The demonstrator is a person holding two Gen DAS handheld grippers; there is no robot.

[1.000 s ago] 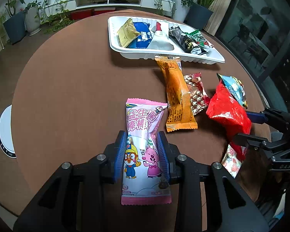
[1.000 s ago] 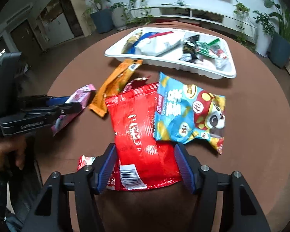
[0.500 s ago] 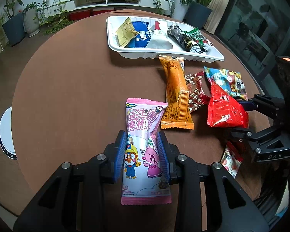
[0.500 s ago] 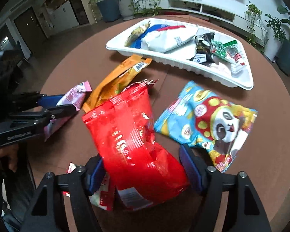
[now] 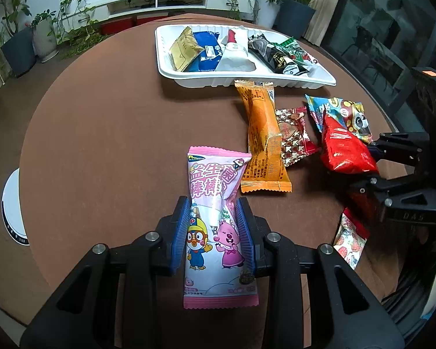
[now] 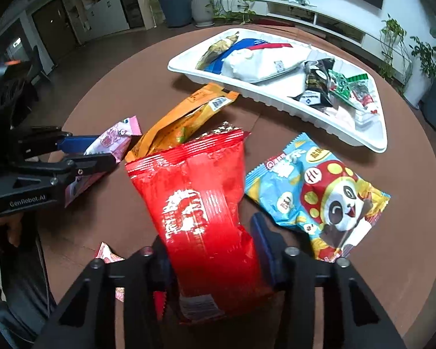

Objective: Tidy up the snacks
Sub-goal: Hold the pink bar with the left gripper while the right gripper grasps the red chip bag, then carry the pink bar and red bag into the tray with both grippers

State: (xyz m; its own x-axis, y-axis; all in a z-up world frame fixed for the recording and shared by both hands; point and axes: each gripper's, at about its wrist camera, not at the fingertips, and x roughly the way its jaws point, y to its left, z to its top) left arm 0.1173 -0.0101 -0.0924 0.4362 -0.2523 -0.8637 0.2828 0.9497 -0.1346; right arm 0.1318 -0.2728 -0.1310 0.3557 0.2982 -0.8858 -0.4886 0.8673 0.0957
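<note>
My left gripper [image 5: 213,232] is shut on a pink cartoon snack packet [image 5: 215,200], held just above the round brown table [image 5: 101,133]. My right gripper [image 6: 212,250] is shut on a red snack bag [image 6: 200,203], lifted and tilted up off the table; the bag also shows in the left wrist view [image 5: 344,145]. A white divided tray [image 5: 244,78] with several packets stands at the far side. An orange packet [image 5: 263,136], a star-patterned red packet [image 5: 292,136] and a blue panda bag [image 6: 316,197] lie between the tray and the grippers.
A small red-and-white packet [image 5: 350,241] lies on the table under the right gripper. Potted plants and a low white shelf stand beyond the table. A white round object [image 5: 13,206] sits on the floor at the left.
My right gripper has closed on the red bag and lifted it off the blue panda bag, which now lies uncovered. My left gripper stays shut on the pink packet, hardly moved.
</note>
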